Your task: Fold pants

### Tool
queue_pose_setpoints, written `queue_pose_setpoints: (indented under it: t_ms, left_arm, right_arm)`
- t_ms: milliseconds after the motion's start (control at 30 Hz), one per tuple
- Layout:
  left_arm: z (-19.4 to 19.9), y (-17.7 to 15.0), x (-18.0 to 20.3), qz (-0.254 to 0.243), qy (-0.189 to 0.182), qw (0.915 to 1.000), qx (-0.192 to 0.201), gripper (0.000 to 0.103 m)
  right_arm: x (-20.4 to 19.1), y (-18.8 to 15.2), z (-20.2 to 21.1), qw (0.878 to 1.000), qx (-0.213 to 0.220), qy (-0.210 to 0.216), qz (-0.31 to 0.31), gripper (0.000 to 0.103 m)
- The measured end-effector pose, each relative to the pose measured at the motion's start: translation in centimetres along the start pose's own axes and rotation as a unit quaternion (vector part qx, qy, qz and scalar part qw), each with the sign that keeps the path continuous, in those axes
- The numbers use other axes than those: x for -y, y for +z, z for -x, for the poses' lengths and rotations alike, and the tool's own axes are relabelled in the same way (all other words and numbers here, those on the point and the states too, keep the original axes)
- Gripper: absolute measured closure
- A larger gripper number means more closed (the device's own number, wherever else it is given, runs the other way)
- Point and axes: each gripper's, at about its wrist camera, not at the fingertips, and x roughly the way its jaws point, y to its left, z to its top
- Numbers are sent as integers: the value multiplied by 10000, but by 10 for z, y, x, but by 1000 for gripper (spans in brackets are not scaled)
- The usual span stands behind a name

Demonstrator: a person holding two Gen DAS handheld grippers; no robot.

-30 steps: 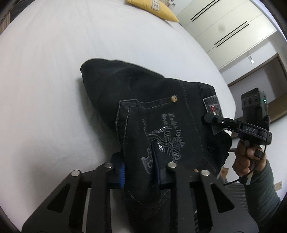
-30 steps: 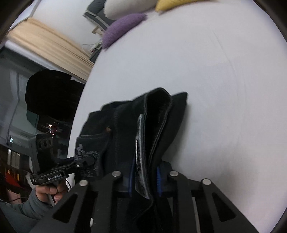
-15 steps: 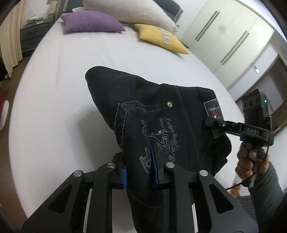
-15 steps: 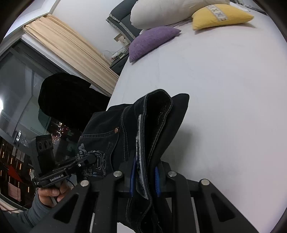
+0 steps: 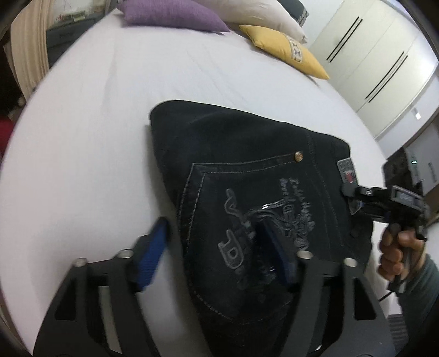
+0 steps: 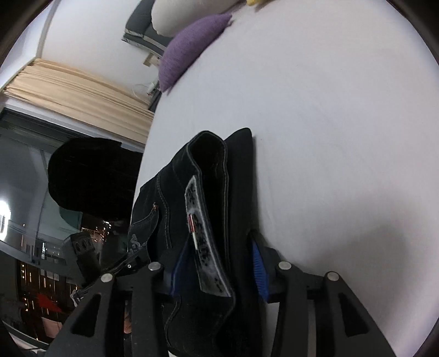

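The black pants [image 5: 247,170] lie folded into a compact bundle on the white bed, back pocket with grey embroidery facing up. My left gripper [image 5: 216,247] is open, its blue pads spread wide; the right pad rests on the pocket and the left pad is off the cloth over the sheet. In the right wrist view the pants [image 6: 211,192] show their waistband edge and patch. My right gripper [image 6: 216,263] has its blue pads spread either side of the waistband, open around it. The right gripper also shows in the left wrist view [image 5: 356,192] at the waistband.
The white bed sheet [image 5: 96,123] spreads all around the bundle. A purple pillow [image 5: 170,13], a yellow pillow [image 5: 288,49] and a white pillow lie at the head. White wardrobe doors [image 5: 370,55] stand right; beige curtains [image 6: 68,90] and a dark window lie left.
Both grippers have opened: the left pads spread wide and let go of the pocket area, the right pads parted around the waistband. The pants bundle has settled on the bed.
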Motion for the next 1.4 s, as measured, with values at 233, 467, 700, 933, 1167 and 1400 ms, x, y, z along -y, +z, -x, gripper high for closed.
queue_pose_setpoints:
  t_ms: [233,467,700,933,1167,1400]
  left_arm:
    - [96,-12,17,-259,1249,9839,1248,19]
    - [266,-74,111,-801,2473,8953,3618,0]
    - [385,-130,165,-745,2195,8635,4479,0]
    - [435,-175,187,-885,2394,8682,4255,0]
    - [384,-176,171,-331,2216,9313,2873,0]
    - [315,-186,165,-238,2171,9563,1946,0]
  right_arm:
    - [-39,-36,81,9894,1088,-930,255,42]
    - [-178,-118,191,9237,2911,-1611,1901,7]
    - [-296,-204,276,8073,4790,-1686,3008,0]
    - [-343,-254,309,7796,5204,-1590,3100,0]
    - [-326,-267,295,8319,4517,-1873,2624,0]
    - [-305,-278,239,8644,3532,-2651,2404,0]
